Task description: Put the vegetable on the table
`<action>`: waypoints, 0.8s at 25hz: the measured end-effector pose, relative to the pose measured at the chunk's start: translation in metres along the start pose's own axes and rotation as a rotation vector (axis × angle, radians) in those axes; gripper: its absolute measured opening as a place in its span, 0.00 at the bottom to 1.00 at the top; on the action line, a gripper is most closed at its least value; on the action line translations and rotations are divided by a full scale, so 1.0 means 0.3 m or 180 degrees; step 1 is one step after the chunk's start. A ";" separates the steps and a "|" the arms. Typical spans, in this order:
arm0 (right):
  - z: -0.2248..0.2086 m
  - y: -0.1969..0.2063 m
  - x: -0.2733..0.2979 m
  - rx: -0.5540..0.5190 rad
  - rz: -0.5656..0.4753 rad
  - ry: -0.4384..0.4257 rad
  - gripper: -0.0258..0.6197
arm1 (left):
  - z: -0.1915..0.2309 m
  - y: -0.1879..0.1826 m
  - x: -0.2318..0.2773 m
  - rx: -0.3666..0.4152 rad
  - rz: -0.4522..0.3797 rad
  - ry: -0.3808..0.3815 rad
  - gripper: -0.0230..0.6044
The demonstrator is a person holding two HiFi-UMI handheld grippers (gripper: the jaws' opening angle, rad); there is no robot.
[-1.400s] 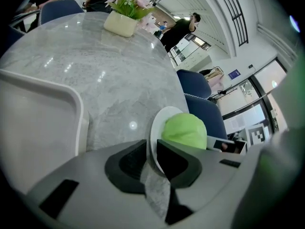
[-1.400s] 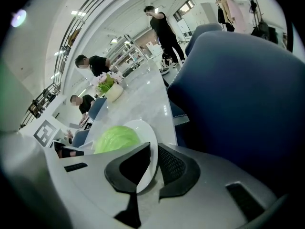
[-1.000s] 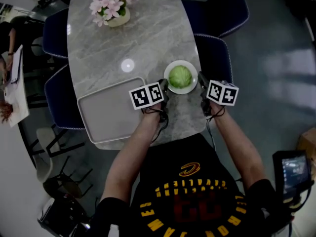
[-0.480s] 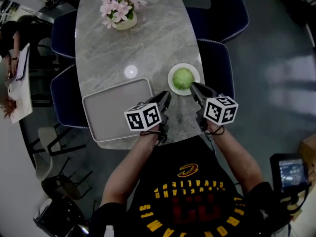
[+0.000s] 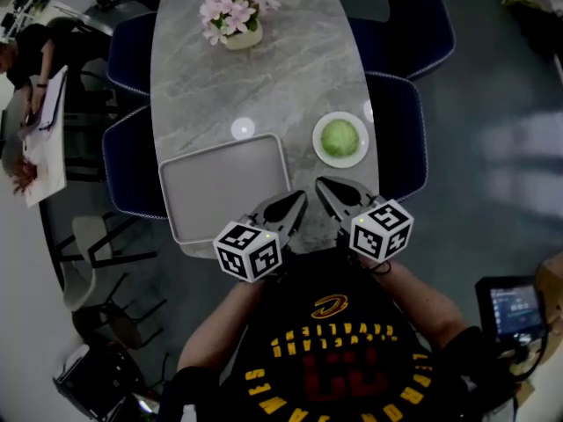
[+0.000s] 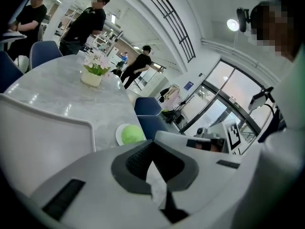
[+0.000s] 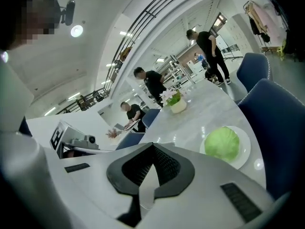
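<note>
A green cabbage sits on a small white plate near the right edge of the grey marble table. It also shows in the left gripper view and the right gripper view. Both grippers hang over the table's near edge, short of the plate and apart from it. My left gripper is shut and empty. My right gripper has just been closing and is shut with nothing between its jaws.
An empty grey tray lies left of the plate. A pot of pink flowers stands at the table's far end. Blue chairs line both sides. A seated person is at far left, others stand beyond.
Both grippers have drawn back from beside the plate toward my body and risen. The right jaws have closed on nothing. Cabbage and plate have not moved on the table.
</note>
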State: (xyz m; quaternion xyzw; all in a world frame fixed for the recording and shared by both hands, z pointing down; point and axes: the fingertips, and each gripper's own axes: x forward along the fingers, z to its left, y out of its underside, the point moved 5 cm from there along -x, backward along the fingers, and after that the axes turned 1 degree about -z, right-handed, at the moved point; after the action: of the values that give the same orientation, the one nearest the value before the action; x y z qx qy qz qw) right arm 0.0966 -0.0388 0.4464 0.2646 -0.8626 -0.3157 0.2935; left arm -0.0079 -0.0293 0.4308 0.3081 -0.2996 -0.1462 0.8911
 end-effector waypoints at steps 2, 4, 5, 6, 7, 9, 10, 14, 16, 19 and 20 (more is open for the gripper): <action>0.038 -0.003 0.006 -0.0034 -0.0031 -0.0076 0.05 | -0.014 -0.016 -0.034 0.0064 -0.0085 -0.0015 0.04; 0.063 -0.001 0.019 -0.0064 -0.0059 -0.0126 0.05 | -0.024 -0.026 -0.057 0.0238 -0.0135 -0.0067 0.04; 0.071 0.004 0.027 -0.0076 -0.0059 -0.0137 0.05 | -0.025 -0.026 -0.066 0.0312 -0.0141 -0.0091 0.04; 0.080 0.011 0.035 -0.0089 -0.0047 -0.0141 0.05 | -0.025 -0.026 -0.076 0.0348 -0.0144 -0.0103 0.04; 0.091 0.018 0.040 -0.0111 -0.0031 -0.0144 0.05 | -0.025 -0.026 -0.087 0.0351 -0.0155 -0.0100 0.04; 0.117 0.013 0.044 -0.0195 -0.0031 -0.0153 0.05 | -0.029 -0.042 -0.109 0.0356 -0.0211 -0.0077 0.04; 0.131 0.001 0.045 -0.0255 -0.0056 -0.0154 0.05 | -0.032 -0.056 -0.120 0.0390 -0.0246 -0.0066 0.04; 0.197 -0.082 0.043 -0.0521 -0.0241 -0.0118 0.05 | -0.055 -0.122 -0.177 0.0601 -0.0377 0.0007 0.04; 0.235 -0.139 0.034 -0.0626 -0.0362 -0.0093 0.04 | -0.078 -0.162 -0.208 0.0690 -0.0464 0.0081 0.04; 0.307 -0.223 0.016 -0.0798 -0.0546 -0.0062 0.05 | -0.114 -0.223 -0.261 0.0788 -0.0616 0.0199 0.04; 0.335 -0.244 0.010 -0.0843 -0.0602 -0.0061 0.05 | -0.124 -0.241 -0.280 0.0821 -0.0656 0.0222 0.04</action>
State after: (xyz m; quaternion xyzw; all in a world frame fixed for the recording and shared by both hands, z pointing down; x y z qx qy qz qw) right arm 0.0468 -0.0501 0.3330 0.3006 -0.7875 -0.4554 0.2865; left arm -0.0555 -0.0301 0.3240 0.4538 -0.2516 -0.1863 0.8343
